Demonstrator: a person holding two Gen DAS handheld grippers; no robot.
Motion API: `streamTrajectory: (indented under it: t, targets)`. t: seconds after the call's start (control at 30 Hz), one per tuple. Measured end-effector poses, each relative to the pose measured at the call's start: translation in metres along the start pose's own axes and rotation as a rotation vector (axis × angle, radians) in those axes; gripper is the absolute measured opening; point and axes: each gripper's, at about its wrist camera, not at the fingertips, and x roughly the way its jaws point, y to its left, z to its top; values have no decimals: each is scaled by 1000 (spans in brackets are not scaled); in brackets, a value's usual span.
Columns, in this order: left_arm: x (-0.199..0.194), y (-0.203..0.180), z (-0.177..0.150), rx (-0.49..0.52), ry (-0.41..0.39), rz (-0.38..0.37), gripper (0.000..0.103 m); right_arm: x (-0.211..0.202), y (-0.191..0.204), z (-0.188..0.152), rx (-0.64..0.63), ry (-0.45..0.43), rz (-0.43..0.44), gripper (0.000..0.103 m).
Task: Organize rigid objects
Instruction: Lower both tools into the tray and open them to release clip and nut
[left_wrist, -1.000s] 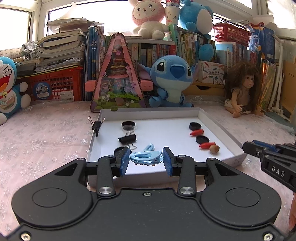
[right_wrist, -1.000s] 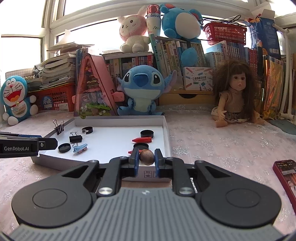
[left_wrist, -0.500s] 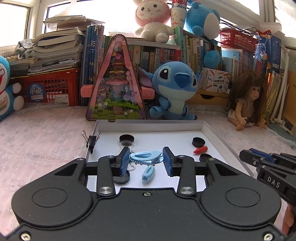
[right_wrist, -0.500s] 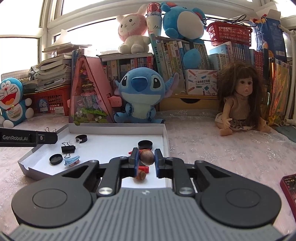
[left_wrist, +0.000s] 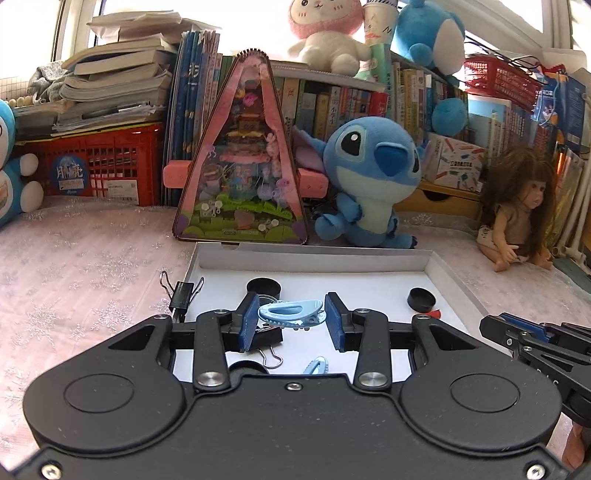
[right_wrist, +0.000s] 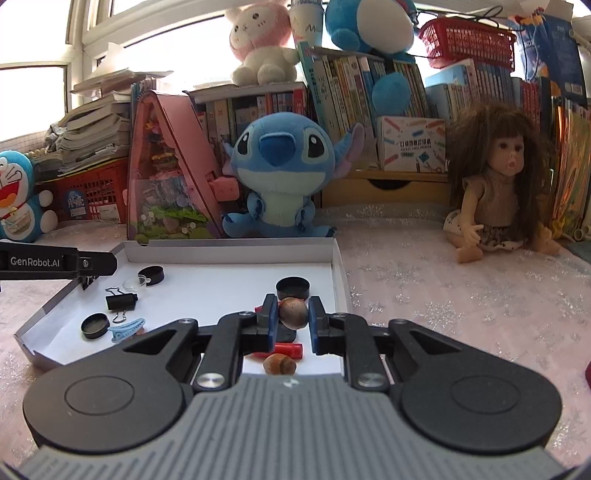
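My left gripper (left_wrist: 291, 320) is shut on a light blue hair clip (left_wrist: 290, 313), held crosswise above the white shallow tray (left_wrist: 314, 258). My right gripper (right_wrist: 293, 322) is shut on a brown nut (right_wrist: 293, 312) over the tray's right side (right_wrist: 338, 273). Lying in the tray are black caps (right_wrist: 293, 288), black binder clips (right_wrist: 121, 301), a second blue hair clip (right_wrist: 126, 328), a red piece (right_wrist: 288, 349) and another brown nut (right_wrist: 279, 364). One binder clip (left_wrist: 181, 293) is clipped on the tray's left rim.
Behind the tray stand a blue plush toy (left_wrist: 369, 181), a pink triangular toy case (left_wrist: 242, 162), a doll (right_wrist: 495, 188) at the right, red crates and rows of books. A pale pink patterned cloth (right_wrist: 443, 295) covers the surface around the tray.
Both grippers have moved forward over the tray with the clip and the nut still held. The tray's contents have slid lower and closer in both views.
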Motion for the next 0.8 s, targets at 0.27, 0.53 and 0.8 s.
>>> streamTrajectory:
  t: [0.27,0.53,0.8]
  targets:
    - [15,9,6,-9,23,3,36,15,-6,5,9,38,20,22]
    - [31,36,26,-41,108,-50,36,25,-27,23,42,116,85,22]
    - [47,43,27,-57,183,-67,36,45,-41,34,143,191,137,22]
